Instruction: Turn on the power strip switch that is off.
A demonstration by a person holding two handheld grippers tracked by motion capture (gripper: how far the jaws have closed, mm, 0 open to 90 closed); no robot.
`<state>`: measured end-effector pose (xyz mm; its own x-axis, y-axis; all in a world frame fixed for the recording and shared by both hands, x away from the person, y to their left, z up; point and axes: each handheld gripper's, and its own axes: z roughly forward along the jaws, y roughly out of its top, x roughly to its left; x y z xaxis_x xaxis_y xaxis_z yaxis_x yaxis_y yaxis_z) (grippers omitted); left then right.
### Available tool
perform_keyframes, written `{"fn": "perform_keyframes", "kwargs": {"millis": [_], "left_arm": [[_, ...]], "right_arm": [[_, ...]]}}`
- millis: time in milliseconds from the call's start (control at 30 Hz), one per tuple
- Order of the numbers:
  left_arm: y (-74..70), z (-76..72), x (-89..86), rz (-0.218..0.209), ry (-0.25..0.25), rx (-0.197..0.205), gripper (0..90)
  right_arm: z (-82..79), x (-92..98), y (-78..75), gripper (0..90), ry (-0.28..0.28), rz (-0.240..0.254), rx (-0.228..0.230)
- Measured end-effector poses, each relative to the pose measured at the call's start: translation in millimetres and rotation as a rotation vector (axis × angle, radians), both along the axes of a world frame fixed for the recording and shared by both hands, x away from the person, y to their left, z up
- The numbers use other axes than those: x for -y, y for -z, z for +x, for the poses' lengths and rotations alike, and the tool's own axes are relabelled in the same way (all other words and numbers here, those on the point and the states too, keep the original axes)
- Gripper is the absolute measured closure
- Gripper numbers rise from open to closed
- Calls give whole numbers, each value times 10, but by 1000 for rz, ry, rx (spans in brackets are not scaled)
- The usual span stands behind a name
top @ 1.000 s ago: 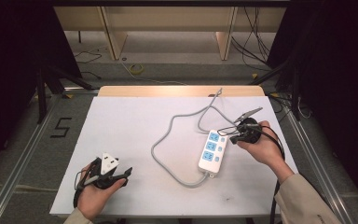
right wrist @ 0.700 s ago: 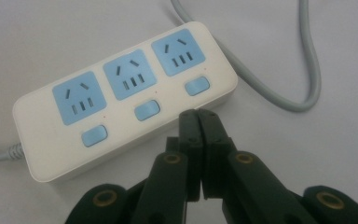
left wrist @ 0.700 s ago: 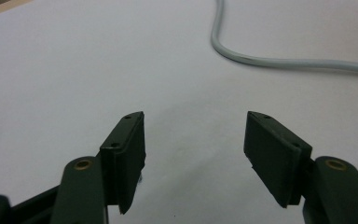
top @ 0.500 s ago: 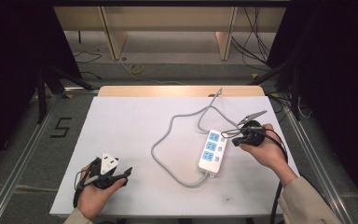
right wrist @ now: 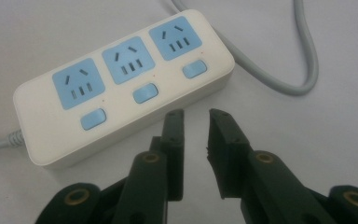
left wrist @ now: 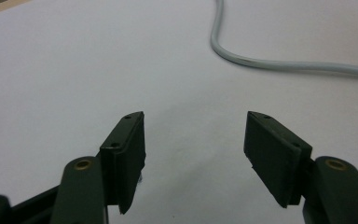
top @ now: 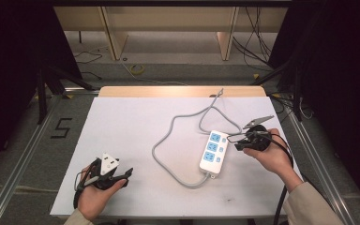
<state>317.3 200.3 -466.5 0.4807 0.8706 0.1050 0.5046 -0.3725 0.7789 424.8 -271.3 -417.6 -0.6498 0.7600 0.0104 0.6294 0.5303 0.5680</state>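
While our right gripper (right wrist: 196,116), jaws just parted and empty, hovers beside the white three-socket power strip with blue faces (right wrist: 121,84) at the table's right, we probably risk nudging it; the left gripper (left wrist: 193,140) waits open.

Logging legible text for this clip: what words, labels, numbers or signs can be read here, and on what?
"5": black numeral marked on the grey floor left of the white table.
White three-socket power strip with blue faces: no readable print; only tiny red dots by its switches.
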Motion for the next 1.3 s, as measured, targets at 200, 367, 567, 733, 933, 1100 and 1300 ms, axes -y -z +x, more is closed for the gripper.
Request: {"fn": "perform_keyframes", "kwargs": {"millis": [200, 367, 567, 733, 933, 1100, 1300], "left_arm": [[4, 0, 4, -2, 0, -2, 383], [5, 0, 5, 0, -1, -3, 383], [9, 1, 3, -2, -3, -4, 383], [10, -1, 0, -2, -3, -4, 383], [19, 3, 1, -2, -3, -9, 382], [20, 4, 2, -4, -2, -9, 382], [28, 22, 3, -4, 0, -13, 382]], "right_arm": [[-67, 89, 16, 664, 15, 26, 21], [-147, 160, 59, 604, 32, 57, 31], [-245, 233, 134, 564, 44, 95, 37], [-319, 276, 201, 537, 49, 113, 54], [-446, 246, 307, 524, 41, 118, 105], [-519, 237, 375, 508, 47, 147, 151], [-546, 232, 387, 476, 58, 173, 169]]}}
